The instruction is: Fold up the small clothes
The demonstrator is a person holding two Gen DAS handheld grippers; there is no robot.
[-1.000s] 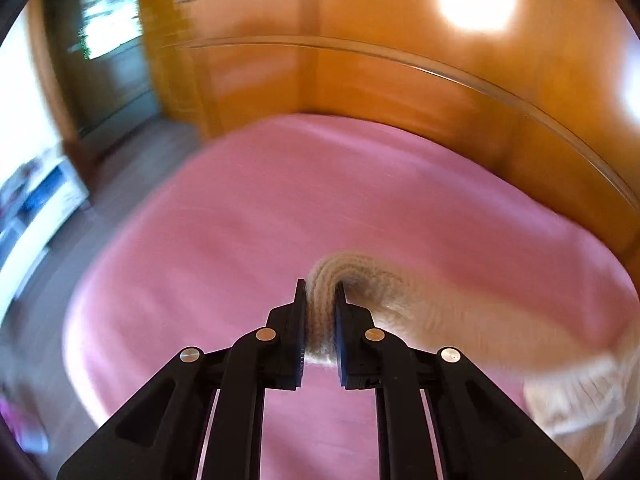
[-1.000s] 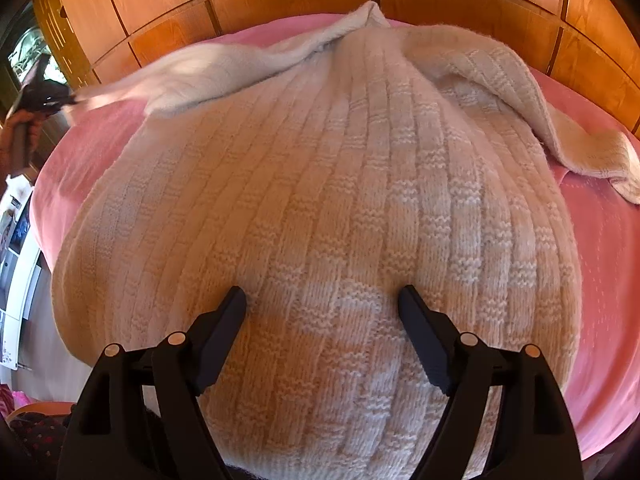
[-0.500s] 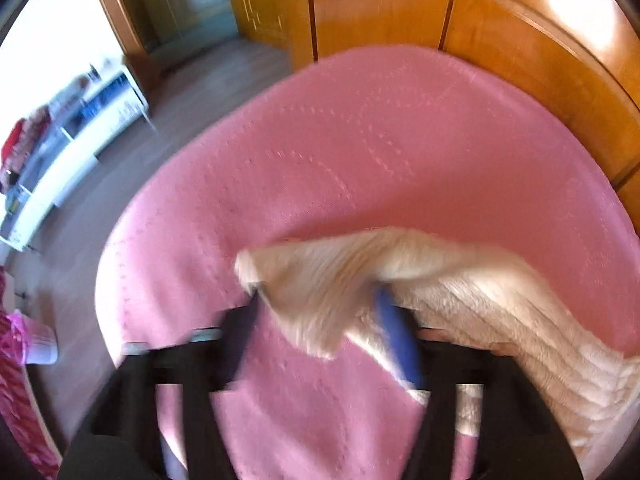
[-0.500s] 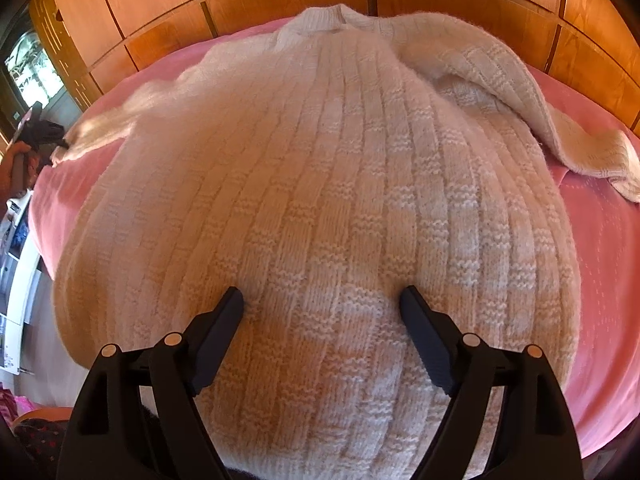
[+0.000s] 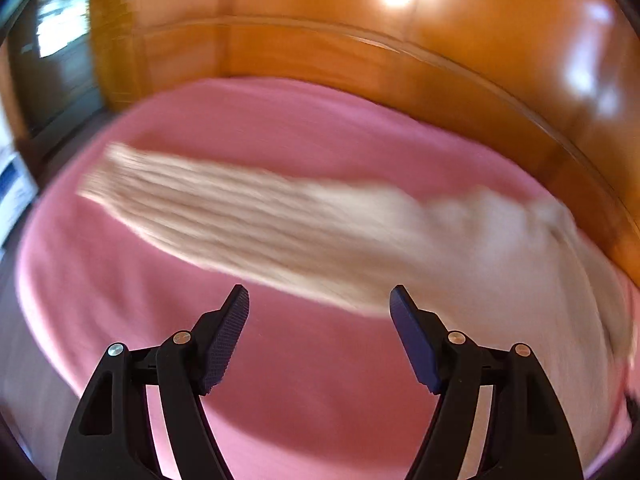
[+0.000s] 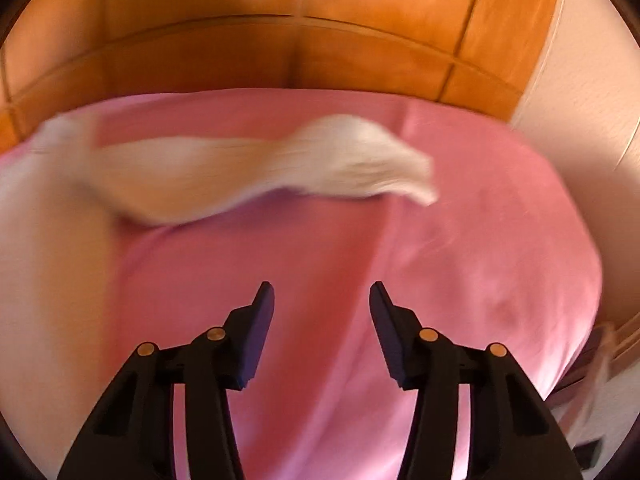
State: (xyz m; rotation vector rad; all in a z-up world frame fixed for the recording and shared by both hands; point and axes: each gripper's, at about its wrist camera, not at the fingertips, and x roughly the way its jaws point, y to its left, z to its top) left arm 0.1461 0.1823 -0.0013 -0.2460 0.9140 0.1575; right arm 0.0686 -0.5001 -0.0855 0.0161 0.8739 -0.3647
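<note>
Left gripper and right gripper: fingers apart, empty. Sleeves of the sweater lie ahead, crosswise on bed.

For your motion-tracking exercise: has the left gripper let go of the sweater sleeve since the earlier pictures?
Yes. The left gripper now stands open, and the sleeve lies stretched on the pink bed cover.

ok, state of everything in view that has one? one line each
left gripper: jaws open, empty.
right gripper: jaws open, empty.
sweater: lying on the bed, not gripped, unfolded.
left sleeve: stretched out sideways, flat.
right sleeve: spread out sideways, wavy.
bed cover: pink, laid over the bed.
</note>
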